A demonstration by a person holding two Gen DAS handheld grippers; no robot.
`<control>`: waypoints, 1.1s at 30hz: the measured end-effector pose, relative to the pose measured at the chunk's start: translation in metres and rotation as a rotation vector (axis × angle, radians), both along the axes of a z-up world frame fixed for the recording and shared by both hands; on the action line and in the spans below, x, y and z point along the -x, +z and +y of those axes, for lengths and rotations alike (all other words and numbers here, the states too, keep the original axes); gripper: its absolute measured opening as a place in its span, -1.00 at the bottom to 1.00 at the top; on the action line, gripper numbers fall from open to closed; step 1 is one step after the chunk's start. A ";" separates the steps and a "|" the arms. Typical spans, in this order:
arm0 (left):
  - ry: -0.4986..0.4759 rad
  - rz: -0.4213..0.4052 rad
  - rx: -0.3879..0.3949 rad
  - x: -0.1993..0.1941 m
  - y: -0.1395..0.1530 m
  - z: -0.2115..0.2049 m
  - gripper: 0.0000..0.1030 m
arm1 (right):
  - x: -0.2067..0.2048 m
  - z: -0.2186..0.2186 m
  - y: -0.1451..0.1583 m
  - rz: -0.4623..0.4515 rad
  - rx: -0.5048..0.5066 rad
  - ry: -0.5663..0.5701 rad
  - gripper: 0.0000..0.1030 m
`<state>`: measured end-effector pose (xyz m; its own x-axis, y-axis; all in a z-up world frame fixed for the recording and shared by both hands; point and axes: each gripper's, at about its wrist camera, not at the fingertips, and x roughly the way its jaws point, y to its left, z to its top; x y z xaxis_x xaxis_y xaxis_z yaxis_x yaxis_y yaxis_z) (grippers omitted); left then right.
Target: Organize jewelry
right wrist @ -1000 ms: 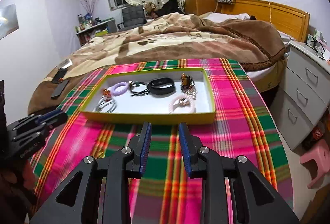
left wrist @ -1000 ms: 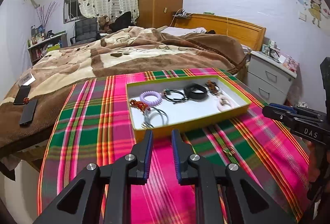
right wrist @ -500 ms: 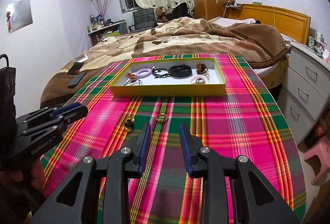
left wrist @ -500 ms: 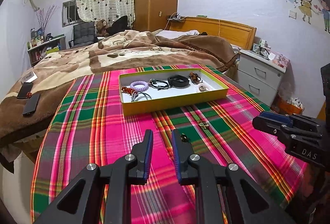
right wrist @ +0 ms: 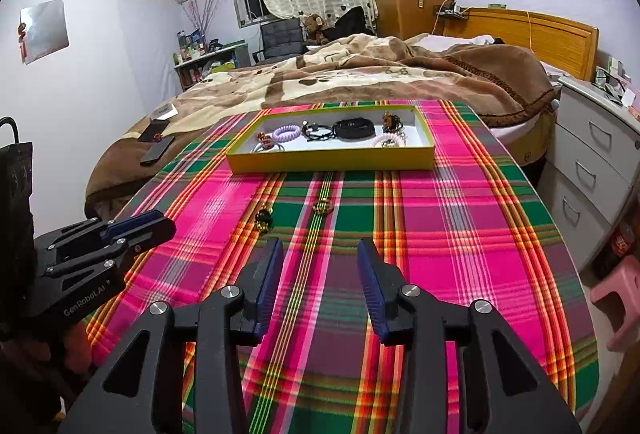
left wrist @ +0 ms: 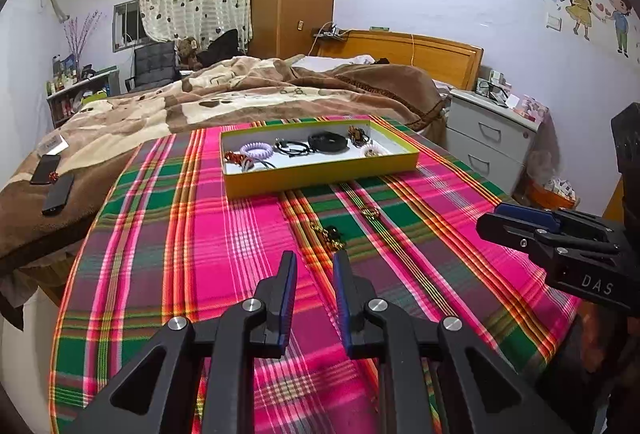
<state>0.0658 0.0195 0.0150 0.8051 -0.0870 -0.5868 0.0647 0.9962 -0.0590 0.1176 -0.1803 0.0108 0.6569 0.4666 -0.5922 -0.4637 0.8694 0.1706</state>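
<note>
both cameras sit low over the near end of the plaid tablecloth (left wrist: 168,234), looking along their own fingers toward the bed (right wrist: 360,74). the left wrist view stands left and catches the right gripper (left wrist: 516,222) at its right edge; the right wrist view catches the left gripper (right wrist: 132,230) at its left. both share the yellow tray (left wrist: 320,178) (right wrist: 332,160), mid-distance ahead.

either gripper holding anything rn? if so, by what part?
Nothing held. Left gripper and right gripper are both open and empty above the cloth. Two loose pieces, a ring and a dark trinket, lie ahead of them.
</note>
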 end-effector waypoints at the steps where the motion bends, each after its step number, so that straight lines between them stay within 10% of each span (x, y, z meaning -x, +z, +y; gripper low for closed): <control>1: -0.003 0.002 0.000 0.000 -0.001 -0.001 -0.65 | 0.000 0.001 -0.001 0.002 0.003 0.001 -0.23; 33: -0.024 0.158 0.062 -0.068 -0.028 -0.011 -0.49 | -0.030 0.013 -0.016 0.047 0.038 0.004 -0.23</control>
